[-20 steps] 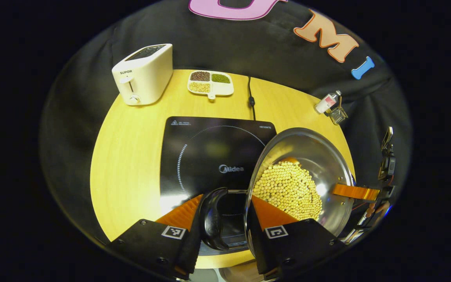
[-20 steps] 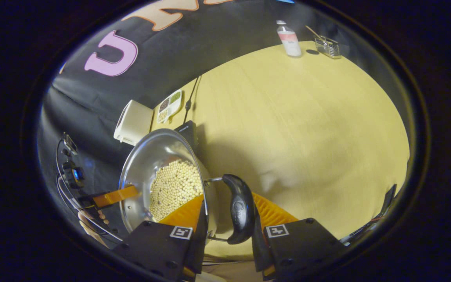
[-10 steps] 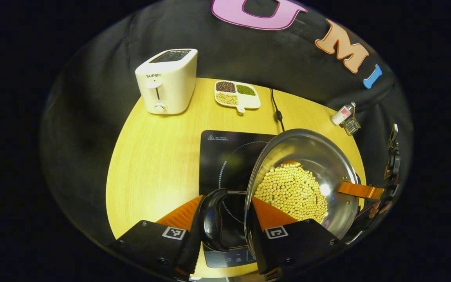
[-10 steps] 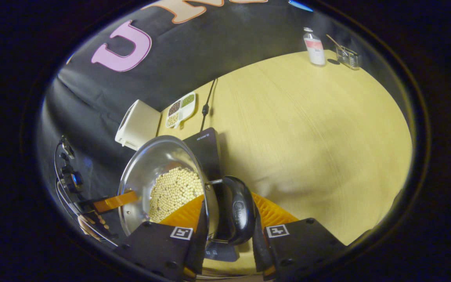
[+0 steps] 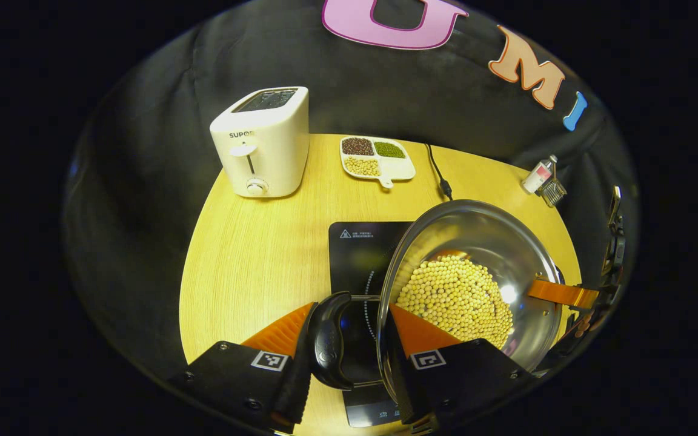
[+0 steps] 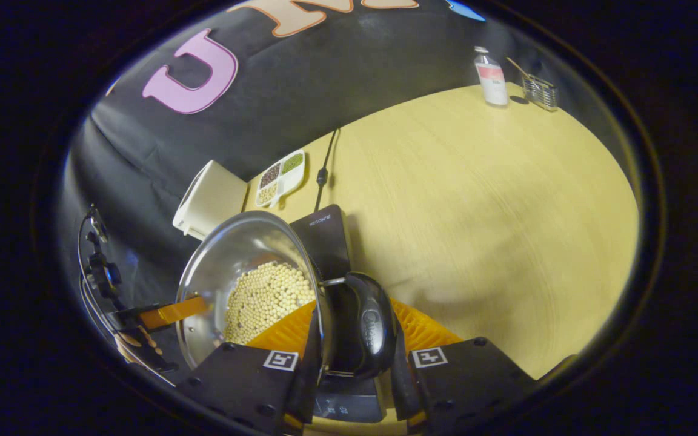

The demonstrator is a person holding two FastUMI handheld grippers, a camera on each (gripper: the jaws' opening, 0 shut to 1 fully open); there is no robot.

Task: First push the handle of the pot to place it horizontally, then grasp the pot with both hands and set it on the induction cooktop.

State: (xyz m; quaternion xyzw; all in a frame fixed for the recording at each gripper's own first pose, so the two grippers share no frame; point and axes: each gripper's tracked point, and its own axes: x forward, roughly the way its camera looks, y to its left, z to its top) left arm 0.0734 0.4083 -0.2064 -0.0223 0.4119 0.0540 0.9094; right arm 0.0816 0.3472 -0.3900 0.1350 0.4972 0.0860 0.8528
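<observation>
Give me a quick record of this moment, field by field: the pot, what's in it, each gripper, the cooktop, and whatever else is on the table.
pot: steel pot, held from both sides over the cooktop; whether it touches cannot be told
contents: pale round beans
left gripper: shut on the pot's left handle
right gripper: shut on the pot's right handle
cooktop: black induction cooktop, partly under the pot
table: round wooden table
other items: white toaster, divided dish, small bottle
</observation>
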